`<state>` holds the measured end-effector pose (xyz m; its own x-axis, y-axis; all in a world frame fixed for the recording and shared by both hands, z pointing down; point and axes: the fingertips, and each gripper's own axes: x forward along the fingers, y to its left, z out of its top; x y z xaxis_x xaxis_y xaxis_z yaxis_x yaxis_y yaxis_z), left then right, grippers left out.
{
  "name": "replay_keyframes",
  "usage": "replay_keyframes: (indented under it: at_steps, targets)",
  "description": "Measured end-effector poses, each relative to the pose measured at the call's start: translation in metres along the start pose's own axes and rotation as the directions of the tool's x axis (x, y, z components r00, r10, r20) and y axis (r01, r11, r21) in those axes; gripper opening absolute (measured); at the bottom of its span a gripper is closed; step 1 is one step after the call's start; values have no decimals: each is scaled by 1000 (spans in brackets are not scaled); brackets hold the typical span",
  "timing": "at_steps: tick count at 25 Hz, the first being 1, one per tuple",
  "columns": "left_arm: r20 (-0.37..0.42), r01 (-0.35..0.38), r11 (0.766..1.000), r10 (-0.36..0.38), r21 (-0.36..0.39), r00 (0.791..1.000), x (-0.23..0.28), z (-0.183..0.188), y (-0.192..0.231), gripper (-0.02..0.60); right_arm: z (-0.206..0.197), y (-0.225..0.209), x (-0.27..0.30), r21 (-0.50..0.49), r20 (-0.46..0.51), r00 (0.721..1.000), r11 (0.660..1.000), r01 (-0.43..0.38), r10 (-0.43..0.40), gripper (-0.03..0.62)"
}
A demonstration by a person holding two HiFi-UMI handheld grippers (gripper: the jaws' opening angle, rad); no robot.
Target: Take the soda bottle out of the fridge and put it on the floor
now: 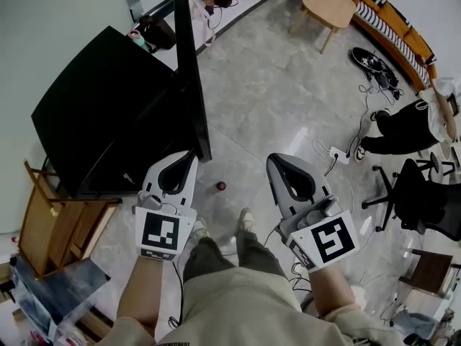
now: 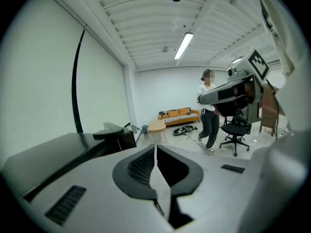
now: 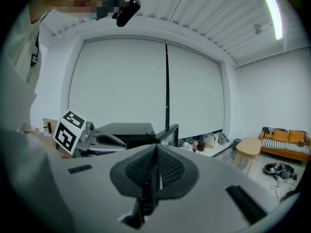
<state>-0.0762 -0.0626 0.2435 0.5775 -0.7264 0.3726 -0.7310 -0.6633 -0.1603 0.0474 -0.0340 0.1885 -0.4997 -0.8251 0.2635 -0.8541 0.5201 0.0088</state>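
Note:
The black fridge (image 1: 108, 107) stands at the left, seen from above, and its tall dark door edge (image 1: 189, 71) reaches toward me. No soda bottle shows plainly in any view. A small dark red round thing (image 1: 221, 186) sits on the grey floor between the two grippers' tips. My left gripper (image 1: 189, 157) hangs beside the fridge's near corner, shut and empty; its jaws (image 2: 155, 149) meet in the left gripper view. My right gripper (image 1: 277, 161) is level with it over the floor, also shut (image 3: 156, 147) with nothing held.
A wooden rack (image 1: 57, 222) stands at the near left of the fridge. Farther off are a round wooden table (image 1: 328, 6) and an orange striped sofa (image 1: 396, 20). A person (image 1: 403, 125) is at the right, near an office chair (image 1: 425, 200), a power strip (image 1: 337, 153) and cables.

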Motion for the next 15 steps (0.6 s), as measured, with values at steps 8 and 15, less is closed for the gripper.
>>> replay_keyframes:
  at_steps: [8, 15]
  targets:
    - [107, -76, 997, 72, 30, 992, -74, 64, 15, 18, 63, 41, -21, -64, 77, 994, 995, -74, 79, -3]
    - [145, -114, 993, 106, 42, 984, -124, 85, 27, 18, 106, 77, -29, -127, 135, 980, 984, -127, 144, -5]
